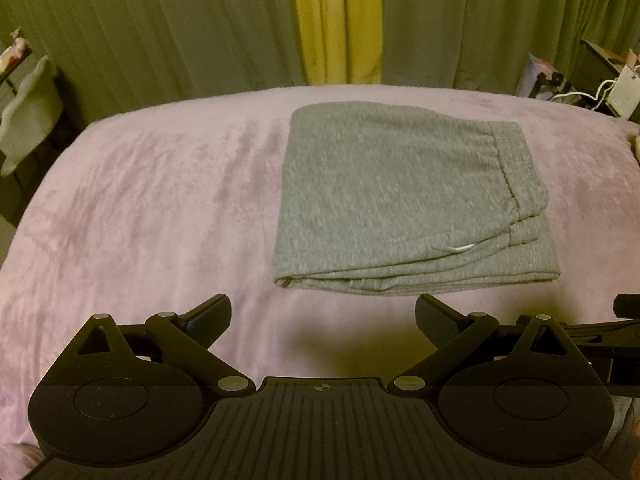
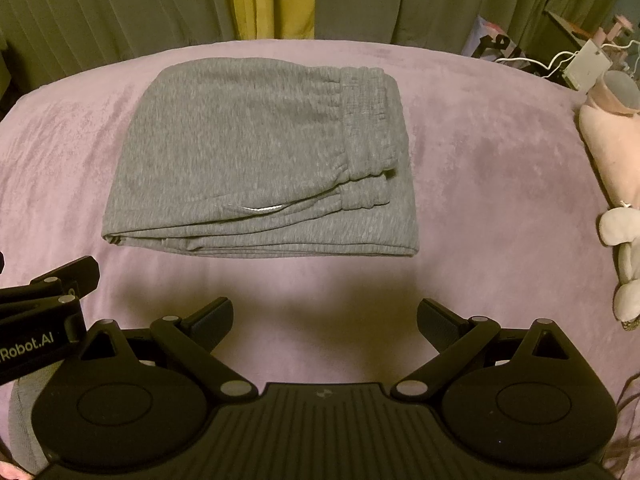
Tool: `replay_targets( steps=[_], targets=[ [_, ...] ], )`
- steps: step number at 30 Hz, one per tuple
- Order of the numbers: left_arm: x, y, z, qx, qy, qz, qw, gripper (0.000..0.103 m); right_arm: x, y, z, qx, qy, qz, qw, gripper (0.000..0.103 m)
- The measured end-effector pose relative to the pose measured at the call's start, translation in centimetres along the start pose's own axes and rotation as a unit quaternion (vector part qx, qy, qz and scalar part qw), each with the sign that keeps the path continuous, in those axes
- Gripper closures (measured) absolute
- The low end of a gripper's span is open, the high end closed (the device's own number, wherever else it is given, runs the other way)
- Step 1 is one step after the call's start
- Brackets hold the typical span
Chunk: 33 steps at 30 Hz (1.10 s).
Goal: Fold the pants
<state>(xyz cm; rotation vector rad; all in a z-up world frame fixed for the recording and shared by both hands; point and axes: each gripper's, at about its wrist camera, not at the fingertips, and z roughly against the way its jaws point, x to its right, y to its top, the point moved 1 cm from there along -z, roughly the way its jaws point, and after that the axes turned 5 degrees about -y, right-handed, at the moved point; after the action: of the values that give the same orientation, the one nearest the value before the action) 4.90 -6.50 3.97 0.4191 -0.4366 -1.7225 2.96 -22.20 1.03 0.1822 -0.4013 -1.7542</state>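
Grey sweatpants [image 1: 400, 200] lie folded into a flat, layered rectangle on the pink blanket [image 1: 140, 208], waistband on the right side. They also show in the right wrist view [image 2: 260, 160]. My left gripper [image 1: 323, 316] is open and empty, held above the blanket just in front of the fold's near edge. My right gripper [image 2: 325, 318] is open and empty, also in front of the near edge. The left gripper's fingers [image 2: 76, 272] show at the left edge of the right wrist view.
Green curtains [image 1: 160, 28] with a yellow strip hang behind the bed. A pink plush toy [image 2: 612, 152] and a grey one [image 2: 628, 256] lie at the blanket's right edge. Cables and a white box [image 2: 588, 64] sit on furniture at the far right.
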Motion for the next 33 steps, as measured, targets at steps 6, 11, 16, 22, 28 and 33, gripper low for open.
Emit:
replay_targets(
  steps=[6, 11, 16, 22, 28, 33],
  targets=[
    [-0.03, 0.02, 0.08, 0.004, 0.0, 0.001, 1.0, 0.001, 0.03, 0.13, 0.0, 0.001, 0.0, 0.0, 1.0, 0.004],
    [-0.17, 0.07, -0.01, 0.004, -0.001, 0.002, 1.0, 0.001, 0.0, 0.2, 0.01, 0.004, -0.001, 0.001, 1.0, 0.004],
    [-0.18, 0.15, 0.03, 0.004, -0.001, 0.002, 1.0, 0.001, -0.19, 0.25, 0.04, 0.004, -0.003, 0.004, 1.0, 0.004],
    [-0.21, 0.26, -0.01, 0.005, 0.001, -0.001, 1.0, 0.001, -0.21, 0.29, 0.03, 0.003, -0.003, 0.003, 1.0, 0.004],
    [-0.16, 0.31, 0.03, 0.008, 0.001, 0.0, 1.0, 0.001, -0.21, 0.37, 0.02, 0.005, -0.003, 0.004, 1.0, 0.004],
    [0.05, 0.27, 0.35, 0.028, 0.004, -0.003, 0.9996, 0.001, -0.07, 0.38, 0.0, 0.008, 0.004, 0.0, 1.0, 0.004]
  ],
)
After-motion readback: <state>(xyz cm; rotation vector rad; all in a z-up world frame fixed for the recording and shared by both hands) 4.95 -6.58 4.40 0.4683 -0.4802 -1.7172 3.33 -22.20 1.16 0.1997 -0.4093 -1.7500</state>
